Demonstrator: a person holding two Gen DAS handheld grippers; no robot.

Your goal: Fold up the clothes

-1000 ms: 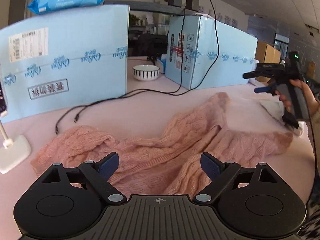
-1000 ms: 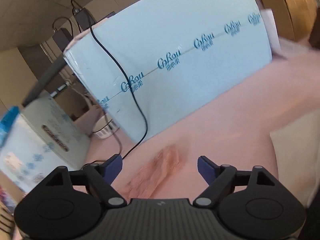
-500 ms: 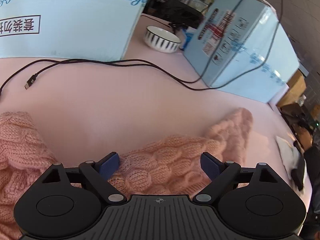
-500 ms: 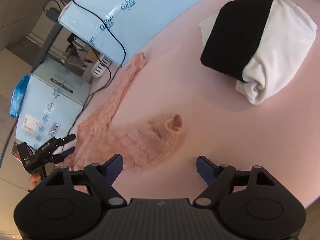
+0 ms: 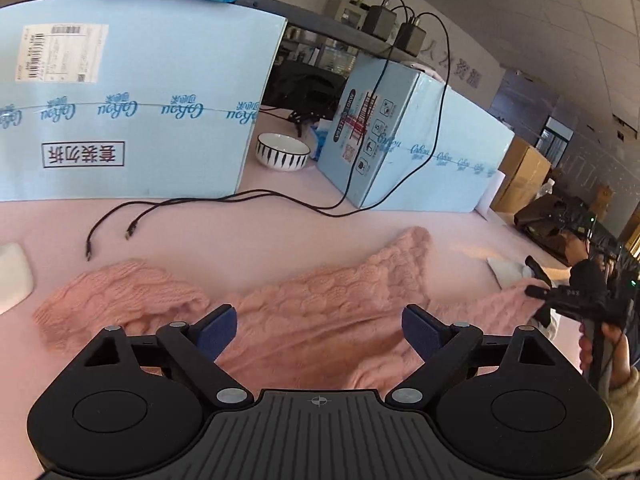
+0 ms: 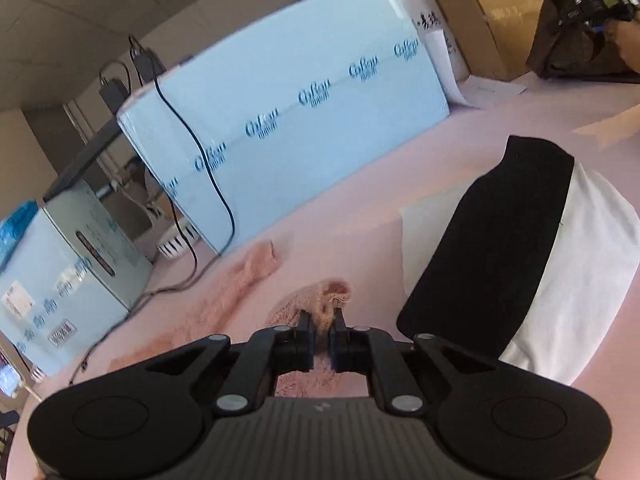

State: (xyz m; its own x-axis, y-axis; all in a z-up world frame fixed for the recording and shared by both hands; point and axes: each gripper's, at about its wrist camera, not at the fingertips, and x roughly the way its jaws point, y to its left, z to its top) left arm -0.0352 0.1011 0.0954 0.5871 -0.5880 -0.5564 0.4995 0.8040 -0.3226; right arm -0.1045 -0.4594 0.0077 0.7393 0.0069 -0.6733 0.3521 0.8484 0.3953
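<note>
A pink cable-knit sweater (image 5: pixel 320 312) lies crumpled across the pink table (image 5: pixel 240 232). My left gripper (image 5: pixel 318 330) is open and empty, hovering just above the sweater's middle. My right gripper (image 6: pixel 322 326) is shut on the sweater's sleeve cuff (image 6: pixel 334 294), low over the table. In the left wrist view the right gripper (image 5: pixel 536 280) shows at the far right, pinching the sleeve end. The other sleeve (image 6: pixel 256 264) stretches toward the blue boxes.
A folded black-and-white garment (image 6: pixel 520 268) lies right of the cuff. Two large blue boxes (image 5: pixel 120 112) (image 5: pixel 404 148) stand at the back, with a striped bowl (image 5: pixel 282 156) between them. Black cables (image 5: pixel 192 208) trail over the table. A white object (image 5: pixel 12 276) sits far left.
My right gripper has come down and shut on the sleeve cuff; it was open above the table. My left gripper has tilted back up and stays open over the sweater.
</note>
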